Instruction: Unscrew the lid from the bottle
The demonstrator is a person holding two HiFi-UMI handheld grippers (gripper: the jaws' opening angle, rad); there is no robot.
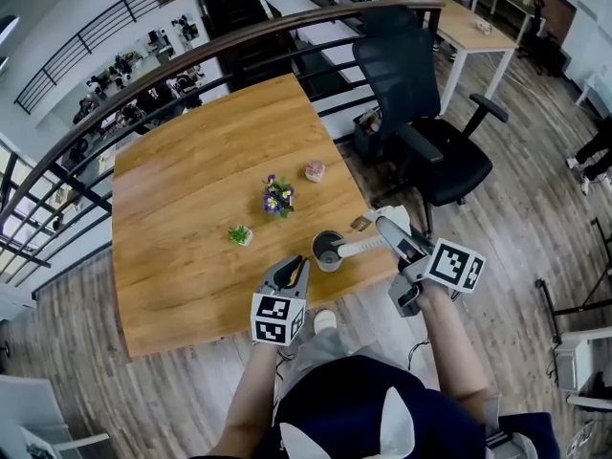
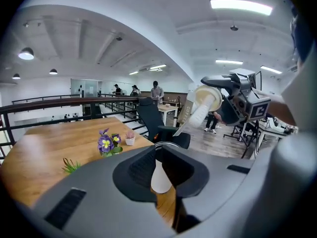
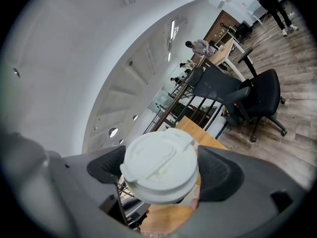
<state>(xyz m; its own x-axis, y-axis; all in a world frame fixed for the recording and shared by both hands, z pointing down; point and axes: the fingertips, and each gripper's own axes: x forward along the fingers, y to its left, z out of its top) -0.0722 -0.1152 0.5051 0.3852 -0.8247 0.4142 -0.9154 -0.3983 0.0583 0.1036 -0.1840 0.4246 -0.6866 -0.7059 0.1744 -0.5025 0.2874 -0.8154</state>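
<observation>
Bottle (image 1: 328,251): upright and open-topped with a dark rim, near the front edge of the worktop (image 1: 191,218). White lid (image 3: 159,170): off the bottle, pinched in the jaws of the right hand-held gripper (image 1: 387,237) and held in the air just beside the mouth. A white tapering part runs from the lid toward the bottle. Left hand-held gripper (image 1: 300,264): jaws pressed together, empty, near the bottle but apart from it. Purple flowers (image 1: 278,197) stand farther back.

White bottle (image 1: 356,248) in right claw (image 1: 381,235)

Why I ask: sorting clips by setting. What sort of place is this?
Probably an open-plan office on a mezzanine: a wooden desk, an office chair, and a railing overlooking a lower floor.
</observation>
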